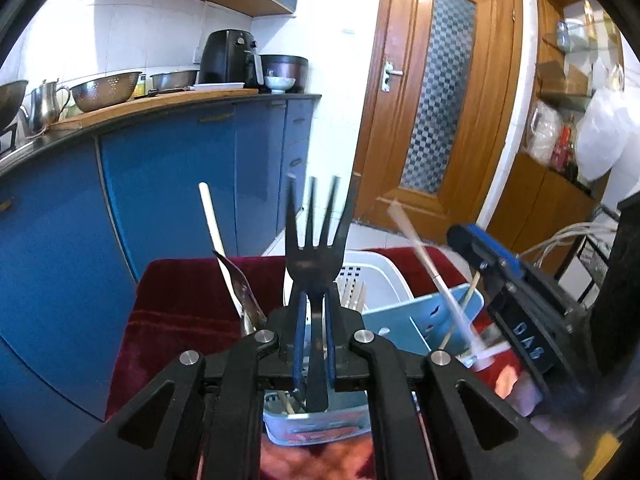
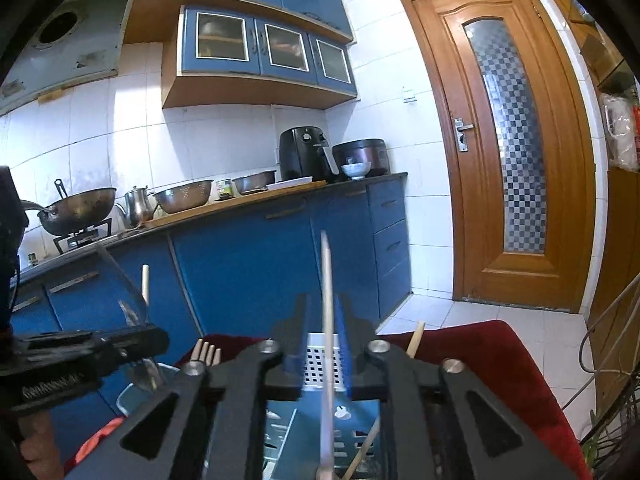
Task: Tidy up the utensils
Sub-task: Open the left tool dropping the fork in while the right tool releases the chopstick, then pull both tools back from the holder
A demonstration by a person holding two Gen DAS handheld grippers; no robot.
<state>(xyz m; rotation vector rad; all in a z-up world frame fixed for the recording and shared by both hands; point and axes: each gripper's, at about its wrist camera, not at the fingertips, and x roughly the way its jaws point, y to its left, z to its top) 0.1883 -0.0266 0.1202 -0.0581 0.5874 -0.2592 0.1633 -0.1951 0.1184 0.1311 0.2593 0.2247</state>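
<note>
Two claws work over the red-covered table — the left claw [image 1: 316, 344] clamped on a black fork [image 1: 316, 240] above a blue-lidded tin [image 1: 320, 428], the right claw [image 2: 326, 344] slightly apart around a pale stick [image 2: 327, 320] over the blue basket [image 2: 320, 420].

Left gripper [image 1: 312, 320] holds a black fork [image 1: 314, 240] upright over a blue tin [image 1: 320, 428].

The fork's tines point up and its handle runs down between the blue pads into the tin, which stands on a red cloth [image 1: 180, 308] with a spoon [image 1: 244, 300] and a pale stick [image 1: 214, 220] leaning left of the fork. Right of the fork sit a white basket [image 1: 380, 276] and a blue basket [image 1: 420, 324]. Further right, the right gripper [image 1: 480, 354] has a blurred pale chopstick [image 1: 432, 272] slanting at its tip. Behind the fork stand blue cabinets [image 1: 168, 192].
</note>
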